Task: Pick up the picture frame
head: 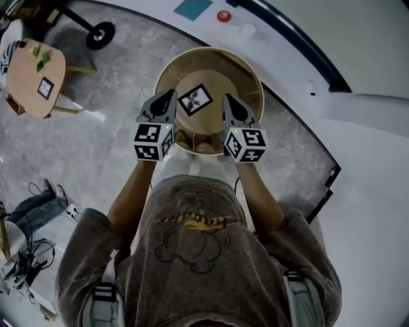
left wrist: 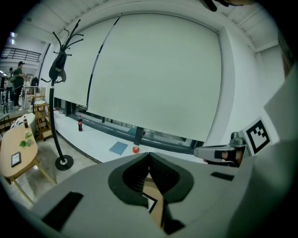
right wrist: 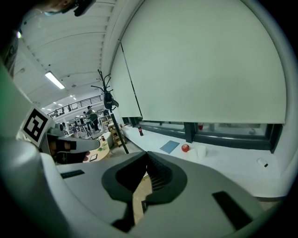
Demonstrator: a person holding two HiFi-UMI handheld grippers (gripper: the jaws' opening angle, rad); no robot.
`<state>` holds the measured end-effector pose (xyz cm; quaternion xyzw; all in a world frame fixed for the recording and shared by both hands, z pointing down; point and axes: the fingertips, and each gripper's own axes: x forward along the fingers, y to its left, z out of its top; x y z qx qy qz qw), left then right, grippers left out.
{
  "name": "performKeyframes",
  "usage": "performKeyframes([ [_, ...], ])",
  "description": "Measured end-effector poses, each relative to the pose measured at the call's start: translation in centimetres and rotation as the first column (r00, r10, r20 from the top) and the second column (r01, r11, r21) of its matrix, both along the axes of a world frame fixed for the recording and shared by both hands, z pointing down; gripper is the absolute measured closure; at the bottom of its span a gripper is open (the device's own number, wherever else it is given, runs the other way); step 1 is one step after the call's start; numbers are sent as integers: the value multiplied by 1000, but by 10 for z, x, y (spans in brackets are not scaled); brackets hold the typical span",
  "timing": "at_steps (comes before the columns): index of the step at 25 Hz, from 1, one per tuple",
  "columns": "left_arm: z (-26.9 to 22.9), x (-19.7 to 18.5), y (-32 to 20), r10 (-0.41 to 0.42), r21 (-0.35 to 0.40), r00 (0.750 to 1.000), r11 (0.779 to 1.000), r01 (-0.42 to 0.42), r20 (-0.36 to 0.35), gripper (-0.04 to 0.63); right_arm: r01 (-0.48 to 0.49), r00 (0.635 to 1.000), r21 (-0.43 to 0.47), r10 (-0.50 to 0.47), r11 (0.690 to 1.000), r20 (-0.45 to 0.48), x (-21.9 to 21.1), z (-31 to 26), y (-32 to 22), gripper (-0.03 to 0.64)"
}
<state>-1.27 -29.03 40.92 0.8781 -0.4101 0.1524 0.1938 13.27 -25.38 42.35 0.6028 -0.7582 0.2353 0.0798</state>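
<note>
The picture frame, dark-edged with a black-and-white print, lies flat in the middle of a round light-wood table. My left gripper hovers just left of the frame and my right gripper just right of it. Both point away from me and slightly down. In the left gripper view the jaws meet at their tips with nothing between them. It is the same in the right gripper view. A strip of tabletop and a frame corner show through the slit below the tips.
A small wooden side table with a second frame and green leaves stands at the far left. A coat stand's base is behind it. On the white ledge lie a red ball and a blue sheet. Cables lie on the floor at lower left.
</note>
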Motion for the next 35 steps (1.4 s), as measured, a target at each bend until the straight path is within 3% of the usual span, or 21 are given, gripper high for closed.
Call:
performKeyframes([
  [21,177,17,-60,-24,-73,1000,997,23,-13,577,8,1000,-93,-8,996,-3,4,173,-69,600],
  [28,228,23,-59,31,-44,999,998,-33,-35,577,-12,1000,-130,14,991,11,1,231,-68,600],
  [35,241,28,-55,72,-32,996,997,-73,-44,575,-4,1000,-150,6,989,10,-9,246,-57,600],
])
